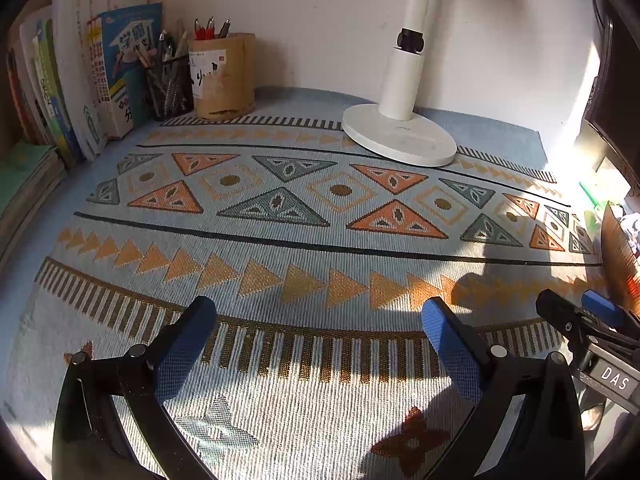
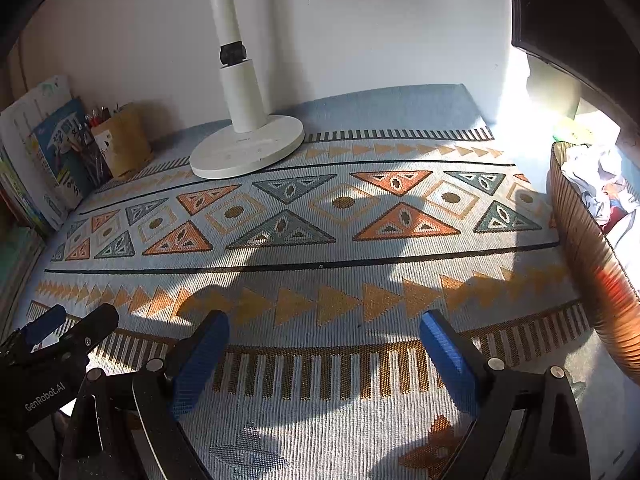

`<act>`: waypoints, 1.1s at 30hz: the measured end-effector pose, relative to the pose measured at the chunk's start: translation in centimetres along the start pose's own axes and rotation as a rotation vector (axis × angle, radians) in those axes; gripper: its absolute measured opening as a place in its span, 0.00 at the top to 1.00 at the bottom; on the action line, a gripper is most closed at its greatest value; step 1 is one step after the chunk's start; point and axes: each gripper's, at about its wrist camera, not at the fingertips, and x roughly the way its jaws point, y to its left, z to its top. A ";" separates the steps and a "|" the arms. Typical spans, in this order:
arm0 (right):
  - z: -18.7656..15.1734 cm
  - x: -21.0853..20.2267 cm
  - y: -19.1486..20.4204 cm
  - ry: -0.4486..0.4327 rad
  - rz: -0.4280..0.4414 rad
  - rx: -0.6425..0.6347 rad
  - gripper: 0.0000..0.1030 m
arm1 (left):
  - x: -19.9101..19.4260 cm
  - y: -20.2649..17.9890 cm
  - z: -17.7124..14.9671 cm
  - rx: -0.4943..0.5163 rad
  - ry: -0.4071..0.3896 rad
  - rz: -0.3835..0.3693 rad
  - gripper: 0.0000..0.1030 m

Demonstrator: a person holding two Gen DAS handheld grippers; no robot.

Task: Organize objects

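I hold my left gripper (image 1: 320,344) low over the near edge of the tabletop, its blue-padded fingers (image 1: 182,352) spread wide with nothing between them. My right gripper (image 2: 324,356) hangs beside it, just as wide apart and just as bare; from the left wrist camera its fingertips show at the right edge of the frame.

Under both lies a pale blue woven cloth (image 1: 304,248) with orange and grey triangles, covering the tabletop. At the far edge, against the white wall, stands a white desk lamp (image 1: 398,132) with a round flat base and a thick upright post. In the far left corner a brown cylindrical pen holder (image 1: 224,76) with red pens stands touching, or nearly touching, a black mesh pen cup (image 1: 168,88) full of pencils. Left of those, a row of upright books and booklets (image 1: 80,80) leans along the left edge.

At the right edge sits a brown ribbed basket (image 2: 580,248) holding crumpled white paper (image 2: 596,176), partly washed out by sunlight.
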 end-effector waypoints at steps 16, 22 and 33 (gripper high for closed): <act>0.0 0.5 -0.1 0.027 0.003 0.005 0.07 | 0.3 0.1 -0.1 -0.008 0.014 -0.012 0.01; 0.0 0.5 -0.2 0.031 0.003 0.009 0.07 | 0.6 0.1 0.0 -0.015 0.033 -0.012 0.01; 0.0 0.7 -0.1 0.035 0.004 0.010 0.07 | 1.5 0.1 0.1 -0.013 0.081 -0.008 0.01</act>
